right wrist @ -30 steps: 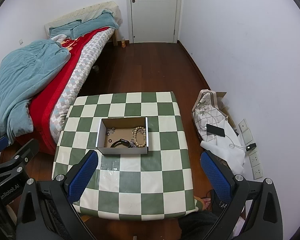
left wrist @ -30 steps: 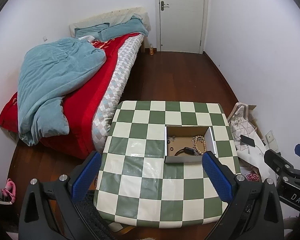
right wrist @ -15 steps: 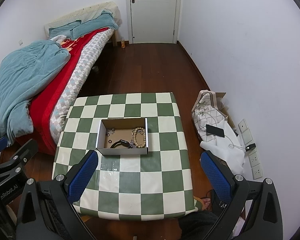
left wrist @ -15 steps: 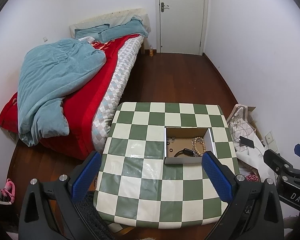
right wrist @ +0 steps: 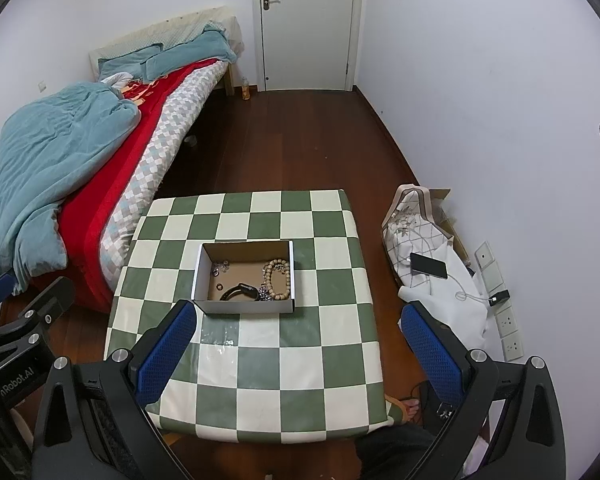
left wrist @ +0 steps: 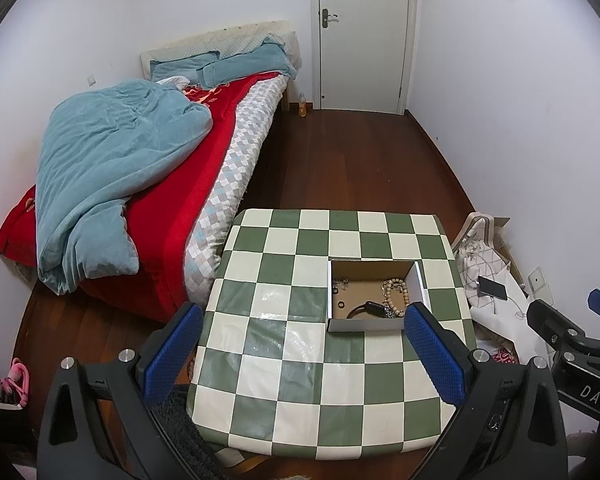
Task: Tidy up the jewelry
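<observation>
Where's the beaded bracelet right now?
In both wrist views, the beaded bracelet lies inside the cardboard box on the checkered table, at the box's right end beside the black band.

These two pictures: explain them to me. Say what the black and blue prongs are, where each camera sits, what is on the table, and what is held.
No robot arm here: a person holds a two-finger gripper in each hand, with a camera on each looking along its fingers. One picture is from the left gripper, the other from the right gripper. Both are open and hold nothing. On the checkered table stands an open cardboard box. Inside lie a bead bracelet, a black band and small rings.
</observation>
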A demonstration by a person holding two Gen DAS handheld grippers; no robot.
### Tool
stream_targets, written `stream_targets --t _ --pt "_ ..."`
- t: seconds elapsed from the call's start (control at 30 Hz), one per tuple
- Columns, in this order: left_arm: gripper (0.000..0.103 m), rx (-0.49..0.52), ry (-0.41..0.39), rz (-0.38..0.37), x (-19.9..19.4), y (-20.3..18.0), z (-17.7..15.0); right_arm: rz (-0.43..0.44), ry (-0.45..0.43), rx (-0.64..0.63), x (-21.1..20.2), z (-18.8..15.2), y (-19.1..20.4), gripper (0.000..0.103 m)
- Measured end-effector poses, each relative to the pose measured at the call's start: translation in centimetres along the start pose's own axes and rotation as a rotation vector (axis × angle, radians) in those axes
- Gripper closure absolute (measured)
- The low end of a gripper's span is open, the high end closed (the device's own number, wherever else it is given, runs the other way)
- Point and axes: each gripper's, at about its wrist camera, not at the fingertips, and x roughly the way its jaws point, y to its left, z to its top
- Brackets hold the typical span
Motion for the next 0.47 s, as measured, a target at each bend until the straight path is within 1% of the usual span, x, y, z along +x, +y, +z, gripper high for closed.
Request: stream_targets --t 0.47 --pt "0.000 -0.004 -0.010 -0.003 -0.30 0.14 0.34 0.003 -0.003 0.001 -0.30 0.27 -0.26 0.000"
